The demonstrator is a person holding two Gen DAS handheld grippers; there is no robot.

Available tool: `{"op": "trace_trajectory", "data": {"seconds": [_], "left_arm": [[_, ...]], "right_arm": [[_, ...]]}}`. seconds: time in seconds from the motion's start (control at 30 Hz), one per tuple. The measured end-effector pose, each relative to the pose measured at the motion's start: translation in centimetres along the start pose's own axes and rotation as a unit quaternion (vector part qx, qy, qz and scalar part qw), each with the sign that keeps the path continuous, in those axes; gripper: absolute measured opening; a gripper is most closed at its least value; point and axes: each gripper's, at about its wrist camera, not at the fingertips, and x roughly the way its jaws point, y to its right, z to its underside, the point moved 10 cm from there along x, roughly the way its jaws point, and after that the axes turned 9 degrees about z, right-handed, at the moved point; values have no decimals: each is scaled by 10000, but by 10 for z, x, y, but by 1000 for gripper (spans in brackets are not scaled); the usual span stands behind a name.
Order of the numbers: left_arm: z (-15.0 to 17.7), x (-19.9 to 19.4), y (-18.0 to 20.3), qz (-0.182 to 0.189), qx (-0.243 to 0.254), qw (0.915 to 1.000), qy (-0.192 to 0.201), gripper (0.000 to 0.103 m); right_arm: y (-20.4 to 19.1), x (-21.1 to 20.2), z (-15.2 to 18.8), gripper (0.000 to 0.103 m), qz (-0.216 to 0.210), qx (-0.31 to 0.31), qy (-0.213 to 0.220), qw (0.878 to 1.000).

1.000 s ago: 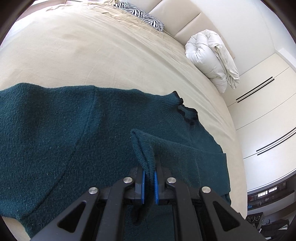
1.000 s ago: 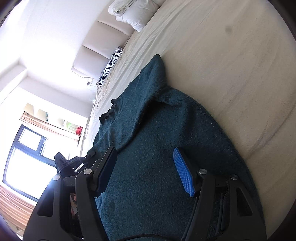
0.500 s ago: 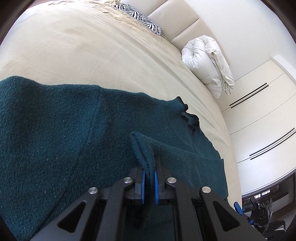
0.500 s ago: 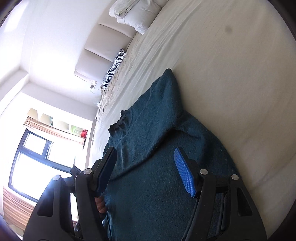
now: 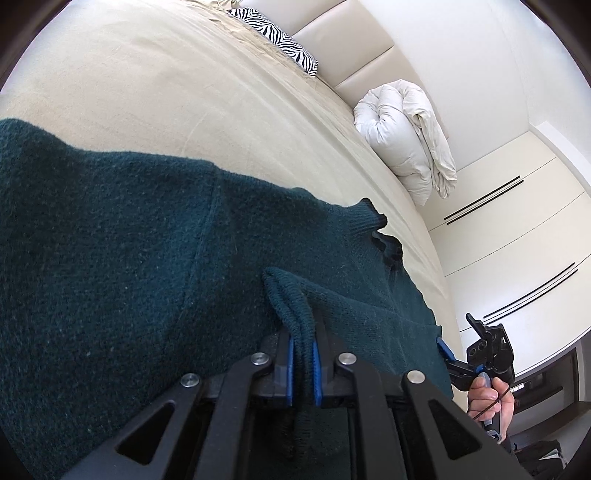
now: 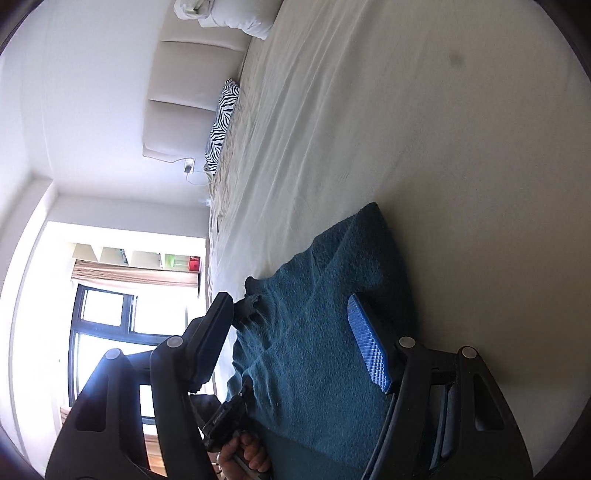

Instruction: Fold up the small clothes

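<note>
Sweater: a dark green knit sweater is spread on the bed.
Left gripper: clamped on a bunched fold of knit, jaws just eased slightly.
Right gripper: held open above the sweater, nothing gripped.
Risk: the fold could slip if the clamp loosens further.
Surface: a beige bedsheet, with 1 zebra pillow and 1 white duvet by the headboard.

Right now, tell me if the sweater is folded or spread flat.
Partly folded: the sweater lies on the bed, its sleeve cuff doubled over, pinched in the left gripper.
</note>
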Motion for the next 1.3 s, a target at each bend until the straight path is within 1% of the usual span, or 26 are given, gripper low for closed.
{"op": "trace_trajectory", "data": {"seconds": [0.1, 0.17, 0.27, 0.37, 0.47, 0.57, 0.67, 0.7, 0.73, 0.77, 0.8, 0.83, 0.87, 0.9, 0.93, 0.97, 1.0, 1.03, 1.1, 1.13, 1.2, 1.23, 1.27, 1.3], "left_arm": [[0, 1, 0, -31, 72, 10000, 8, 12], [1, 2, 2, -58, 111, 9999, 22, 12], [2, 2, 3, -61, 128, 9999, 33, 12], [2, 3, 3, -52, 131, 9999, 39, 12], [3, 3, 2, -41, 132, 9999, 46, 12], [3, 3, 2, -43, 147, 9999, 55, 12], [2, 3, 2, -51, 169, 9998, 61, 12], [2, 3, 3, -46, 151, 9999, 41, 13], [1, 1, 4, -15, 106, 9999, -1, 13], [1, -2, 7, 17, 59, 10000, -68, 13], [2, -8, 9, -26, 34, 9999, -124, 15], [4, -20, 11, -124, 1, 9999, -109, 24], [6, -37, 16, -121, -7, 9999, 12, 49], [8, -59, 22, -39, 19, 9998, 199, 62], [11, -84, 27, 57, 51, 9990, 448, 75], [14, -111, 27, 99, 30, 9975, 701, 83], [18, -138, 21, 5, -76, 9954, 957, 86], [23, -166, 10, -54, -226, 9921, 1229, 88], [31, -218, -21, -81, -723, 9830, 1688, 87], [34, -244, -42, -178, -1059, 9748, 1956, 86], [37, -293, -79, -245, -1609, 9548, 2486, 78], [36, -316, -96, -303, -1834, 9444, 2713, 72], [36, -335, -113, -435, -2052, 9331, 2921, 70], [36, -351, -128, -532, -2265, 9215, 3110, 70]], "right_arm": [[0, 10, -14, 63, -59, 65, -117, 9999], [-3, 9, -10, 63, 37, -103, -208, 9997], [-3, 2, 14, 63, 77, -383, -449, 9982], [3, -15, 42, 63, -24, -419, -597, 9973], [7, -31, 68, 63, -105, -490, -652, 9966], [12, -46, 85, 63, -212, -599, -549, 9965], [21, -54, 91, 61, -456, -501, -200, 9975], [26, -55, 95, 60, -457, -638, -105, 9969], [27, -51, 100, 56, -358, -831, -84, 9959], [27, -52, 101, 50, -107, -853, -46, 9963], [29, -60, 105, 50, 111, -763, 69, 9970], [23, -71, 109, 54, 144, -707, 247, 9971], [11, -83, 115, 54, 65, -764, 443, 9961], [-2, -96, 124, 54, -41, -899, 599, 9941], [-14, -106, 137, 57, -138, -1045, 685, 9921], [-22, -111, 154, 64, -192, -1164, 719, 9904], [-29, -114, 169, 67, -196, -1263, 718, 9892], [-34, -113, 186, 68, -173, -1355, 666, 9884], [-40, -106, 219, 68, -136, -1484, 474, 9877], [-40, -102, 234, 68, -116, -1499, 371, 9879], [-39, -92, 264, 68, -73, -1510, 144, 9884], [-37, -86, 279, 68, -79, -1505, 59, 9886], [-37, -82, 290, 68, -100, -1479, -8, 9889], [-36, -77, 302, 68, -100, -1448, -87, 9894]]}}
